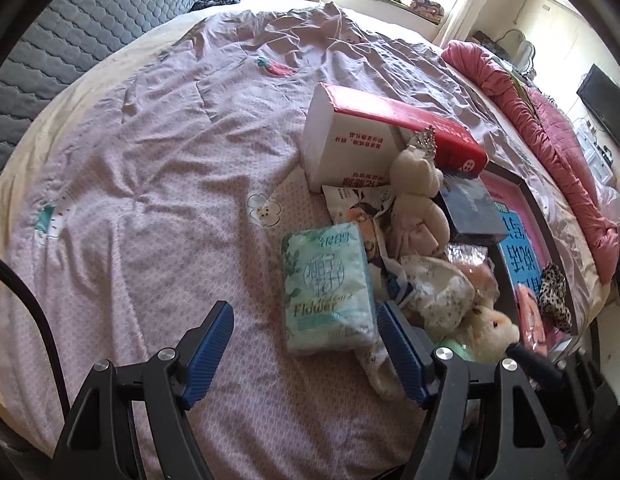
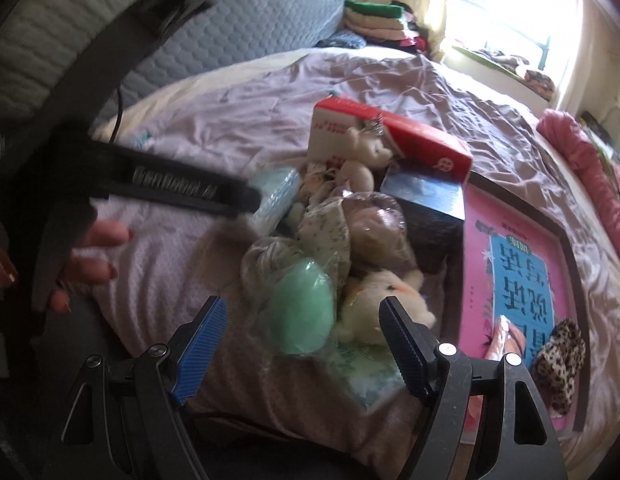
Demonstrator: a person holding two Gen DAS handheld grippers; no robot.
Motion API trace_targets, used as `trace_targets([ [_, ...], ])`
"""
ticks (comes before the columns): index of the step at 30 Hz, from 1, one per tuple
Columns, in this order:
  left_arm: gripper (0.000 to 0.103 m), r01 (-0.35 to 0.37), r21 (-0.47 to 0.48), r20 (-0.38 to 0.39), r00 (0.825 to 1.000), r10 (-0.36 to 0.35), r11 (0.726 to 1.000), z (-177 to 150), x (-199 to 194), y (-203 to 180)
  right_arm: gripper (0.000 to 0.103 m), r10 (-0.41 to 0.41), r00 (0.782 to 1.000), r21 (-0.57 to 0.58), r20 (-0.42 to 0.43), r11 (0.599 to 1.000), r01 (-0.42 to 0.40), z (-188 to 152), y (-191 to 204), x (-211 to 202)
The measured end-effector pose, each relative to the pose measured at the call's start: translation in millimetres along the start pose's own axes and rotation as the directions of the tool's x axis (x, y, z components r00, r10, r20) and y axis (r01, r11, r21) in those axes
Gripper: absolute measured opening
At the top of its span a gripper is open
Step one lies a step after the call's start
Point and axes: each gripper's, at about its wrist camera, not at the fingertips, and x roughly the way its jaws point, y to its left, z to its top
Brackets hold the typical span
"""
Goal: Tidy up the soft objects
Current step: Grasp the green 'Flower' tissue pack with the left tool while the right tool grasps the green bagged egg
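Tissue pack (image 1: 329,288): lies flat on the bedspread (image 1: 150,200), just ahead of my left gripper (image 1: 302,354), nearer its right pad.
Left gripper: spread wide, empty.
Green egg (image 2: 306,308): bagged, between my right gripper (image 2: 302,346) pads, untouched.
Right gripper: released, empty.
Advice: I centre on the pack's narrow sides, then squeeze gently.
Pile: plush bear (image 1: 417,176) and red box (image 1: 389,132) beyond.

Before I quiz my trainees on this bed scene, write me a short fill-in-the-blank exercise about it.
1. The left gripper has its fingers ____, with the tissue pack lying between them.
2. The big tissue box has a ____ top.
3. The plush bear leans against the tissue ____.
4. The leopard-print scrunchie lies on the ____ picture frame.

Missing words: open; red; box; pink
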Motion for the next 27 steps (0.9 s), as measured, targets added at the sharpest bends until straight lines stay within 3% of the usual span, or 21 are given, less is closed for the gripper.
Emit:
trace_targets([
  [8, 0.074, 0.029, -0.003, -0.044, 0.999, -0.029, 1.000, 5.1, 20.5, -1.9, 0.079, -0.060, 0.998, -0.122, -0.012, 0.991, 0.058, 2.4, 14.3, 19.8],
  [10, 0.074, 0.024, -0.004, -0.058, 0.998, -0.024, 1.000, 4.1, 24.9, -1.8, 0.074, -0.064, 0.998, -0.145, -0.020, 0.988, 0.060, 3.9, 17.6, 23.9],
  [12, 0.074, 0.030, -0.002, -0.067, 0.997, -0.030, 1.000, 4.2, 28.3, -2.0, 0.058, -0.062, 0.997, -0.164, -0.042, 0.985, 0.055, 3.8, 19.6, 32.4],
  [14, 0.074, 0.028, -0.004, -0.073, 0.997, -0.029, 1.000, 4.3, 30.8, -1.0, 0.053, -0.059, 0.996, -0.168, -0.067, 0.985, 0.047, 3.2, 19.2, 38.5],
  [24, 0.073, 0.071, -0.034, -0.071, 0.995, -0.074, 0.997, 5.3, 36.2, 5.6, 0.046, 0.024, 0.999, -0.043, -0.025, 0.999, -0.025, 8.6, -13.1, 35.0],
  [27, 0.066, 0.097, -0.047, -0.074, 0.992, -0.101, 0.994, 5.3, 38.2, 7.5, 0.046, 0.057, 0.998, 0.008, 0.007, 0.998, -0.057, 11.0, -22.2, 28.1],
])
